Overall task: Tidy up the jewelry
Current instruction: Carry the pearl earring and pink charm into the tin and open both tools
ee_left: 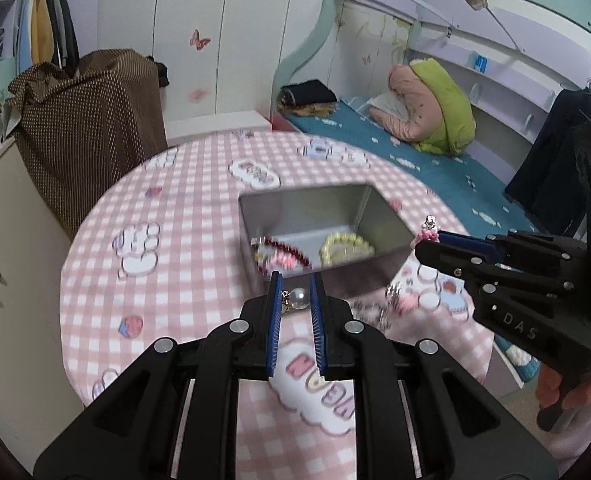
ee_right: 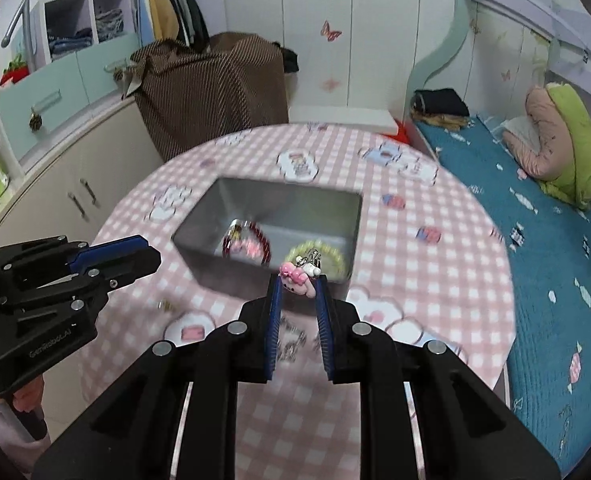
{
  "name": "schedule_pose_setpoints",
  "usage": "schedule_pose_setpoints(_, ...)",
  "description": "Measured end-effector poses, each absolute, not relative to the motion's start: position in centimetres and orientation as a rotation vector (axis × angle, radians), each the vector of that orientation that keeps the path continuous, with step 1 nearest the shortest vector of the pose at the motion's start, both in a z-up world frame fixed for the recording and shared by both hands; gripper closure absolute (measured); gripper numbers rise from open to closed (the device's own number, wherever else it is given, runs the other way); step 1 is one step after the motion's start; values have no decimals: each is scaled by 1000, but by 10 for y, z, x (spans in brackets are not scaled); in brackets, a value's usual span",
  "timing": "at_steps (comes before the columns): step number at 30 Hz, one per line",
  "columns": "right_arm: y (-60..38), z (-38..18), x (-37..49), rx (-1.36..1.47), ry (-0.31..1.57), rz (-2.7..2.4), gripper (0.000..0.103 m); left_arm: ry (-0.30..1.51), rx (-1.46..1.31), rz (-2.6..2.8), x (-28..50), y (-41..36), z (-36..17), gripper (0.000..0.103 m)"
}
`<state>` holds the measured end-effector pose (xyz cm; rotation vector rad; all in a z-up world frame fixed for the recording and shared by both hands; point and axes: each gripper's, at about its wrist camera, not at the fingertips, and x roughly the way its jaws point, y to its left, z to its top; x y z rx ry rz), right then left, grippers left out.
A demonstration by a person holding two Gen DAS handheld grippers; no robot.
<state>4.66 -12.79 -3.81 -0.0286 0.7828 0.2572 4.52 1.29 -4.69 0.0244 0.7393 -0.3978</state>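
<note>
A grey metal box (ee_left: 387, 216) (ee_right: 287, 204) sits on the round table with the pink checked cloth (ee_left: 199, 184) (ee_right: 447, 280). A red bead bracelet (ee_left: 291, 250) (ee_right: 265, 240) and a yellow bead bracelet (ee_left: 345, 246) (ee_right: 335, 256) lie inside it. My left gripper (ee_left: 296, 296) (ee_right: 149, 254) is shut on a pearl earring (ee_left: 297, 297), just in front of the box's near wall. My right gripper (ee_right: 298, 286) (ee_left: 419, 246) is shut on a pink cat charm (ee_right: 295, 280) (ee_left: 429, 234), held by the box's near right corner.
More small jewelry (ee_left: 395, 300) (ee_right: 291, 340) lies blurred on the cloth in front of the box. A brown dotted bag (ee_left: 87, 128) stands behind the table at the left. A bed with a blue cover (ee_left: 435, 160) runs along the right.
</note>
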Motion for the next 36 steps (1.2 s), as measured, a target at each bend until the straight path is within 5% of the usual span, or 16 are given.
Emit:
schedule_pose_setpoints(28, -129, -59, 109, 47, 872, 334, 83, 809, -6, -363, 117, -13, -61, 88)
schedule_pose_setpoints(30, -131, -55, 109, 66, 871, 342, 71, 797, -4, -360, 115, -12, -58, 85)
schedule_pose_setpoints(34, -141, -41, 102, 68, 823, 279, 43, 782, -22, -330, 113, -1, -49, 54)
schedule_pose_setpoints(36, -146, -36, 101, 73, 810, 255, 41, 777, -25, -317, 110, 2, -46, 51)
